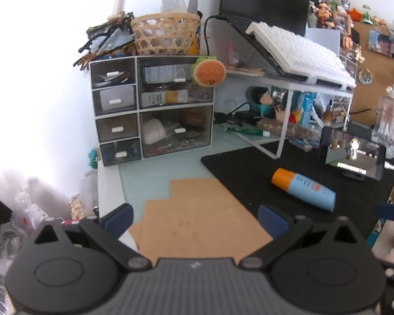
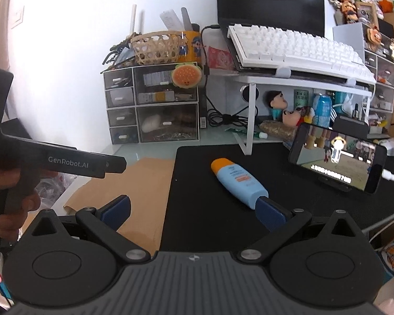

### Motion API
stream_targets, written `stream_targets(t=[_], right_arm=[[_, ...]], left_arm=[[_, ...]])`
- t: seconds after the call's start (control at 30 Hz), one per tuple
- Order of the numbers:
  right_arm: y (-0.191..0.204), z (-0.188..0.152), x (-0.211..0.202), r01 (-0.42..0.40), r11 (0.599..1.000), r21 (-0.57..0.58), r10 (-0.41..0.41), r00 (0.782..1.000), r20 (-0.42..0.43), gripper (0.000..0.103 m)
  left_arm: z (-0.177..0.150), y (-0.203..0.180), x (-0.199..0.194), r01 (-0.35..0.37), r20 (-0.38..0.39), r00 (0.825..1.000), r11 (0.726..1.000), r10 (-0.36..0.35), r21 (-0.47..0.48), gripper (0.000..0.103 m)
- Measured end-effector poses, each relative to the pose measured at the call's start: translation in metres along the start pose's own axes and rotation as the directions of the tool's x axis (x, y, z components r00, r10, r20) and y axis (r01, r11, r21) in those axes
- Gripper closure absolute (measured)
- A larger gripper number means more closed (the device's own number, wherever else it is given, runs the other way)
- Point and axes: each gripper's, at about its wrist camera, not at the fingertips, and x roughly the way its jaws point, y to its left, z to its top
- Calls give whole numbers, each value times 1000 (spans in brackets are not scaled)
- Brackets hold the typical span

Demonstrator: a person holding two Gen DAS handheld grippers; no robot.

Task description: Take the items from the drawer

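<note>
A white desktop drawer unit (image 1: pixel 152 107) with clear-fronted drawers stands at the back of the desk, all drawers closed; it also shows in the right wrist view (image 2: pixel 151 106). A blue sunscreen bottle with an orange cap (image 1: pixel 303 189) lies on the black desk mat (image 1: pixel 249 173); in the right wrist view the bottle (image 2: pixel 237 181) lies just ahead of my right finger. My left gripper (image 1: pixel 195 219) is open and empty above brown cardboard (image 1: pixel 197 210). My right gripper (image 2: pixel 193 212) is open and empty over the mat's near left part. The left gripper's body (image 2: pixel 65 161) shows at the left of the right wrist view.
A plush burger (image 1: pixel 208 71) hangs on the drawer unit. A woven basket (image 1: pixel 164 35) sits on top. A white keyboard (image 1: pixel 302 52) and laptop rest on a white stand (image 1: pixel 281 120). A phone on a holder (image 1: pixel 352 156) plays video at right, beside a clear bottle (image 1: pixel 391 115).
</note>
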Motion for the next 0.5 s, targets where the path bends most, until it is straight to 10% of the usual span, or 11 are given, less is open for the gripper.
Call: stream_targets(t=[0.5], right_arm=[[-6, 16, 19, -82, 996, -32, 83, 995, 55, 0]], left_arm=[[29, 2, 8, -48, -21, 999, 997, 47, -61, 6]])
